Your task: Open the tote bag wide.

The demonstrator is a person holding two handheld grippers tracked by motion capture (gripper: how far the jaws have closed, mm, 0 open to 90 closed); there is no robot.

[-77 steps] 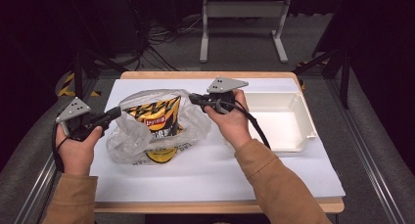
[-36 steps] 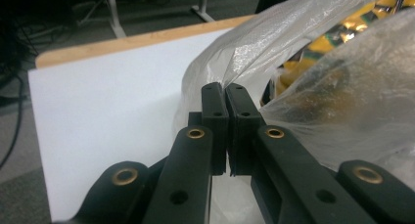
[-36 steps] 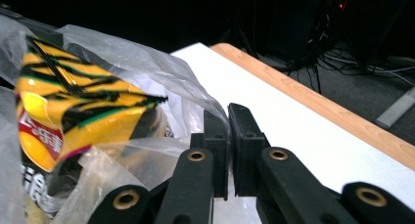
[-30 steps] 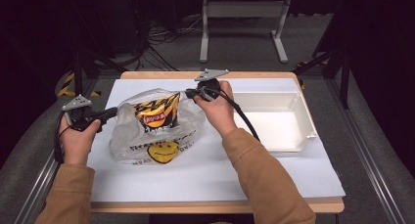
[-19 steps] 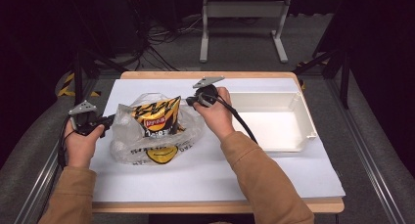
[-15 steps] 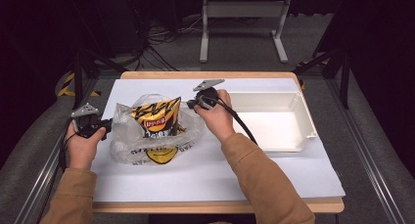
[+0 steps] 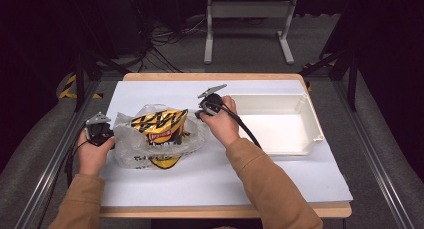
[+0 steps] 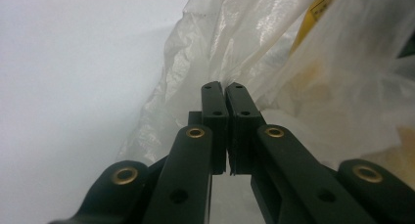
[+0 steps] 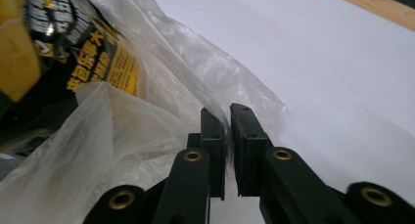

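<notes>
A clear plastic bag (image 7: 150, 151) lies on the white sheet (image 7: 210, 179), with a yellow and black snack packet (image 7: 159, 125) inside it. My left gripper (image 7: 111, 137) is at the bag's left edge. In the left gripper view its jaws (image 8: 224, 87) stand pressed together on the crinkled bag film (image 8: 235, 43). My right gripper (image 7: 199, 113) is at the bag's upper right edge. In the right gripper view the bag film (image 9: 147, 136) runs up into the narrow slit between its jaws (image 9: 226, 111), and the snack packet (image 9: 83, 53) shows through the film on the left.
A white rectangular tray (image 7: 314, 134) sits to the right of the right hand on the sheet. Cables trail from both grippers. The wooden table edge (image 7: 210, 77) runs along the back, with dark floor and a metal stand beyond it.
Both hands have sunk toward the table and the bag with the packet has come down with them. It now rests lower and flatter on the sheet. Both grips look unchanged.
</notes>
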